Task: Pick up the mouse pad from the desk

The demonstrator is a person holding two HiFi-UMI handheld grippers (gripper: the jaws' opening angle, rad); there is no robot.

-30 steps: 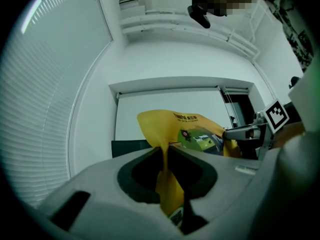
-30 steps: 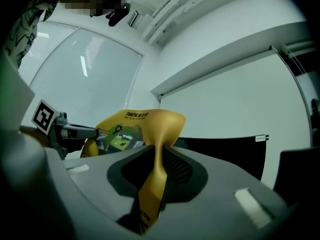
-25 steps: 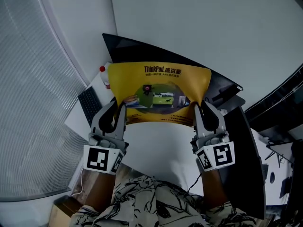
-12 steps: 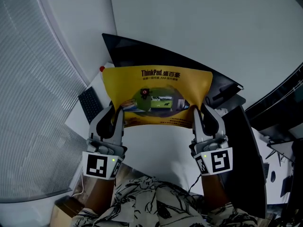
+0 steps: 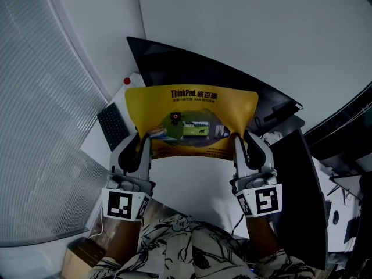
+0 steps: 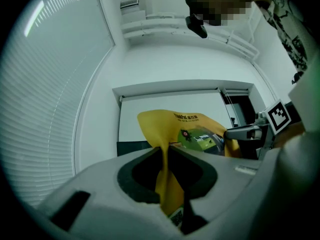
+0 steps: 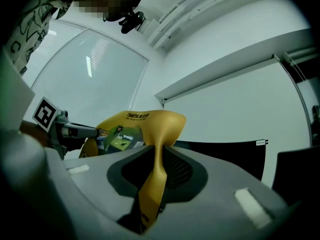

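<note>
The yellow mouse pad (image 5: pixel 192 106) is held up between both grippers. The left gripper (image 5: pixel 142 149) pinches its left edge and the right gripper (image 5: pixel 239 147) pinches its right edge. "ThinkPad" is printed along the top.

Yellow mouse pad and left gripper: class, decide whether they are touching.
Touching. The left gripper view shows the left gripper shut on the yellow mouse pad, whose edge is pinched between the jaws.
</note>
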